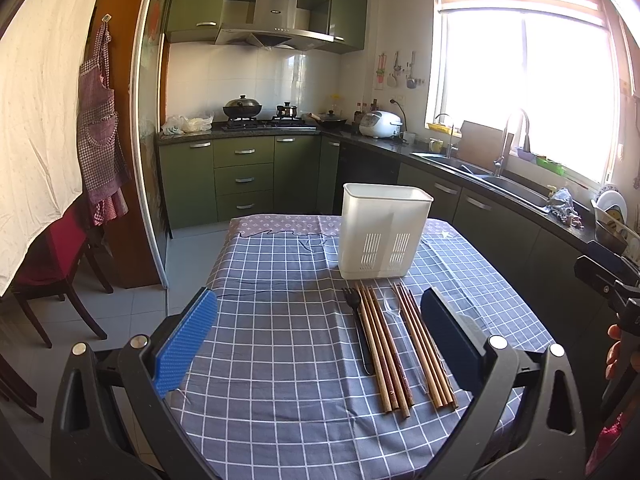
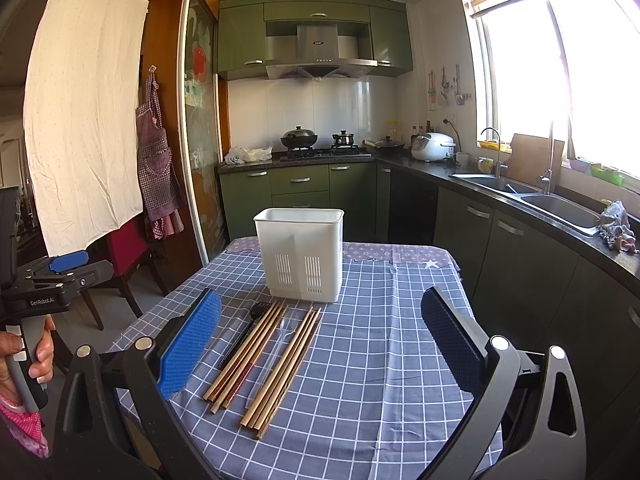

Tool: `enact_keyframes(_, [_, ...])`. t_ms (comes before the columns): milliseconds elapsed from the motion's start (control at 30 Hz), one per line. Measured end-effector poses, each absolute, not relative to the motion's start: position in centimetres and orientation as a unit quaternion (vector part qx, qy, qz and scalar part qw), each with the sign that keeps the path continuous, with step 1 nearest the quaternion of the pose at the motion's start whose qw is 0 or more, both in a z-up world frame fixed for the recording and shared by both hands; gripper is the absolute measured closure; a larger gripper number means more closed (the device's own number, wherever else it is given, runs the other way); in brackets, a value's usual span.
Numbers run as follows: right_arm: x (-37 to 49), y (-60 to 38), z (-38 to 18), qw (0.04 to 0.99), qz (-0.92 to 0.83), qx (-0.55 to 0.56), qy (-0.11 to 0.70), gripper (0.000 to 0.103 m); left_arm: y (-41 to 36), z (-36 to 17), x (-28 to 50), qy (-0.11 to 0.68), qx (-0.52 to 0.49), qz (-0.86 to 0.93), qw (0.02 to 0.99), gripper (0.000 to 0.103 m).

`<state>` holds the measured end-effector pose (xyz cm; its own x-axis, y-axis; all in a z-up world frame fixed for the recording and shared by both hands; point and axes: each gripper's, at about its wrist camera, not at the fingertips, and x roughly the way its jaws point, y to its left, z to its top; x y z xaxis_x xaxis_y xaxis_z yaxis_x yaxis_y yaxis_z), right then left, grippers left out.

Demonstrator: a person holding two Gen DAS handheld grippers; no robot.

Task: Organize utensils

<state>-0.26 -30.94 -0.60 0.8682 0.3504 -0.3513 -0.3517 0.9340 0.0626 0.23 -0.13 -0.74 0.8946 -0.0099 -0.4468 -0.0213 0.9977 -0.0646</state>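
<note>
1. Nothing looks sorted yet: the white holder (image 1: 384,232) stands upright at the far side of the worktop (image 1: 280,360), and no handles show above its rim.
2. In front of it lie a black fork (image 1: 359,330), two bundles of chopsticks (image 1: 382,350) and a clear spoon (image 1: 404,336), side by side.
3. The left tool (image 1: 320,344) is spread wide, holding nothing.
4. The right tool (image 2: 320,340) is likewise wide and holding nothing.
5. Every utensil remains to be loaded.
</note>
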Motion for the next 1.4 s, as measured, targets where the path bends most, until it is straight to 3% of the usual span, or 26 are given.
enact_keyframes(1400, [0.5,-30.9,-1.6,0.965,0.18,-0.001,0.19,0.004,-0.7,-1.9,0.2,0.241,-0.039,-0.004,0.97,0.006])
